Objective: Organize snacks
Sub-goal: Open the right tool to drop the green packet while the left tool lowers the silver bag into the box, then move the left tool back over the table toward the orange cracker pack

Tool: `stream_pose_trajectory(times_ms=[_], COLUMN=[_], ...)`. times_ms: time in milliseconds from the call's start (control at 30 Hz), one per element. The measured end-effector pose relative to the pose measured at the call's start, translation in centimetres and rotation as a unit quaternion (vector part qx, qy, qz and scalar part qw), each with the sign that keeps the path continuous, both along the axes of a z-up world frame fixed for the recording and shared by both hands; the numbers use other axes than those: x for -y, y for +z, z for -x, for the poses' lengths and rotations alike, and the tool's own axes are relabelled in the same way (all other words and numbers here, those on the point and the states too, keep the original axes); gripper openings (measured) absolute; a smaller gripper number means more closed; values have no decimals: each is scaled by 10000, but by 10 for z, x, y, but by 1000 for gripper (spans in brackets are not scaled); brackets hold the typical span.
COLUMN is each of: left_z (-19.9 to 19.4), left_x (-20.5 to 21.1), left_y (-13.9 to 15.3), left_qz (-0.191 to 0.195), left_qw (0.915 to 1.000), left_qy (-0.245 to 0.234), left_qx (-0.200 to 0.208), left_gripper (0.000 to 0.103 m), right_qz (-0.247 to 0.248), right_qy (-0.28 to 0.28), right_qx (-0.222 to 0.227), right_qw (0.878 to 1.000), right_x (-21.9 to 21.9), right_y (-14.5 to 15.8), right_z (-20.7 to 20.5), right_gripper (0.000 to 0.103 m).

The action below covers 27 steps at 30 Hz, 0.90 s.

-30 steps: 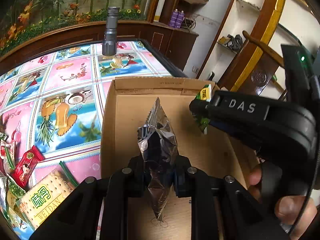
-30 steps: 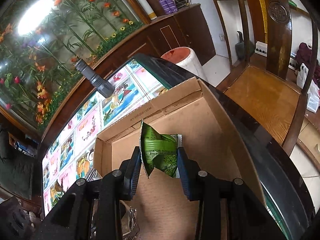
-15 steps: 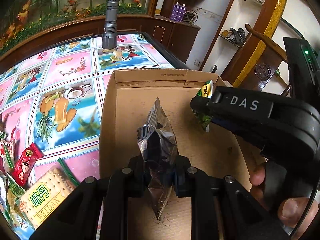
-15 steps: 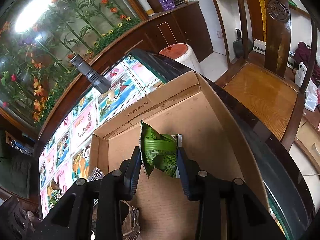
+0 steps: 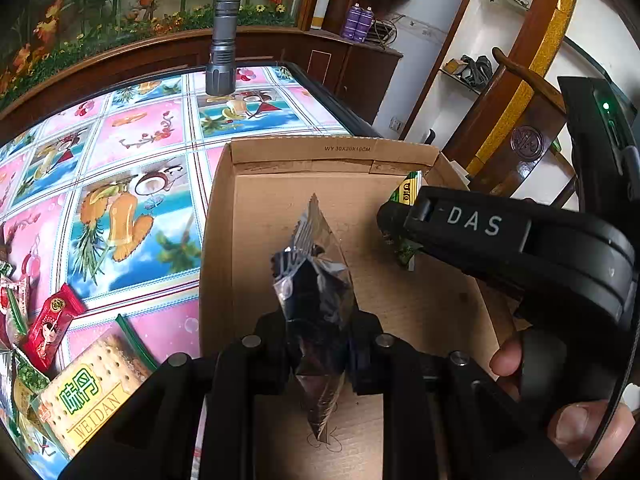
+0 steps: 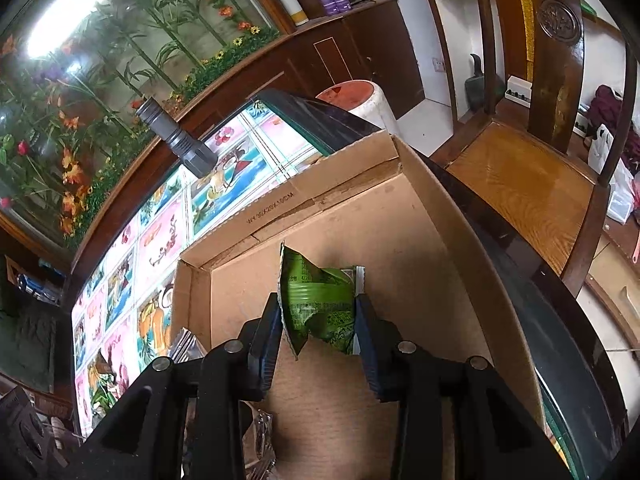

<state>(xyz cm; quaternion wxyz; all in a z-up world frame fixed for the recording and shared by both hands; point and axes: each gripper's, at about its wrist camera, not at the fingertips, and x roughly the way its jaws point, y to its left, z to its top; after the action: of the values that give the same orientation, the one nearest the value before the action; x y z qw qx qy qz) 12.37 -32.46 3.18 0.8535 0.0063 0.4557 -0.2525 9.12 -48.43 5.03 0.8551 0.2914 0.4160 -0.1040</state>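
Both pairs of tongs hang over the open cardboard box (image 5: 420, 300) on the bench (image 5: 132, 184), and little has changed in the past second: neither snack has dropped. The left tongs (image 5: 320, 344) stay clamped on a silver foil packet (image 5: 316, 276); the right tongs (image 6: 318, 332) still pinch a green snack packet (image 6: 320, 304), their grip barely looser. Release looks imminent. More snacks, including a cracker pack (image 5: 84, 396), wait beside the box.
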Motion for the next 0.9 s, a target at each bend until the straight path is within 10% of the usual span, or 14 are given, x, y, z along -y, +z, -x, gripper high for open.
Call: stream_pose_trajectory(times_ms=[200, 900], left_z=[5, 42], left_x=[-1, -61], left_y=[5, 54], left_qz=[-16, 30], left_qw=[9997, 9982], left_qy=[61, 154], left_qx=[221, 581], left_gripper=[52, 70], right_qz=[108, 555], right_qy=[-88, -241], right_qx=[113, 987], right_qw=[9998, 9933], right_x=[1, -17], right_y=[9, 50], right_z=[5, 29], right_gripper=[60, 63])
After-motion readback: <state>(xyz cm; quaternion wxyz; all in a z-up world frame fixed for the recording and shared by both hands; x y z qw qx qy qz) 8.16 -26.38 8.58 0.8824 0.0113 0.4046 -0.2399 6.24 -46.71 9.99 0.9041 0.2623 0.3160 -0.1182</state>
